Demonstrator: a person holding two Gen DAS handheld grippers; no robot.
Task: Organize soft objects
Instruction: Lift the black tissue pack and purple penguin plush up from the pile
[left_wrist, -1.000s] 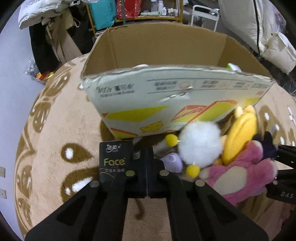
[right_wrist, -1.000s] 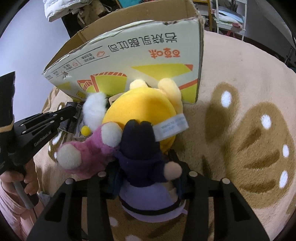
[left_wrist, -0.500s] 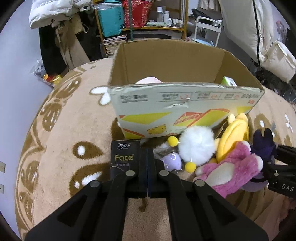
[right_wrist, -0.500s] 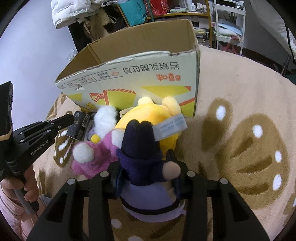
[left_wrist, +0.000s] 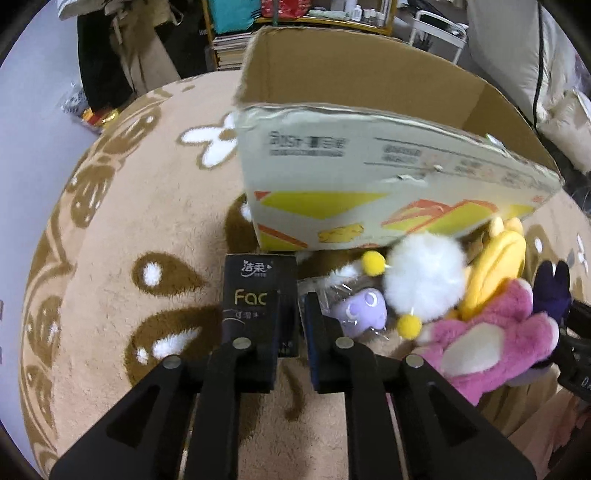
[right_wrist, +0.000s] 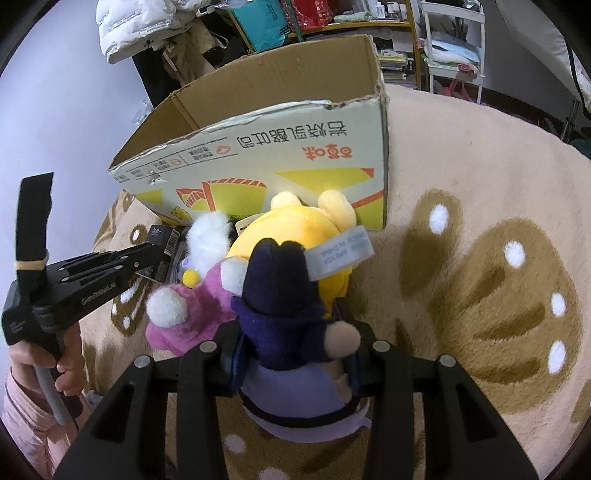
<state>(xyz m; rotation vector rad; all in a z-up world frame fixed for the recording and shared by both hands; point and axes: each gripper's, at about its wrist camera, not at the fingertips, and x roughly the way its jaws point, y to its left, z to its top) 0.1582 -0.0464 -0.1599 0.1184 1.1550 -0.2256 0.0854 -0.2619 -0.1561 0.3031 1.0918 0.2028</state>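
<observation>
Fingers (right_wrist: 291, 332) clamped on navy plush (right_wrist: 284, 306), ready for lifting high over cardboard box (right_wrist: 280, 155) rim; left fingers (left_wrist: 291, 317) narrowly parted, empty.

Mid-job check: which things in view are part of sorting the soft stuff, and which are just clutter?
Job:
cardboard box
navy plush, held in the right claw
pink plush
yellow plush
white pom-pom
black tissue pack, at the left claw

Clutter:
shelf
white cart
hanging coats
</observation>
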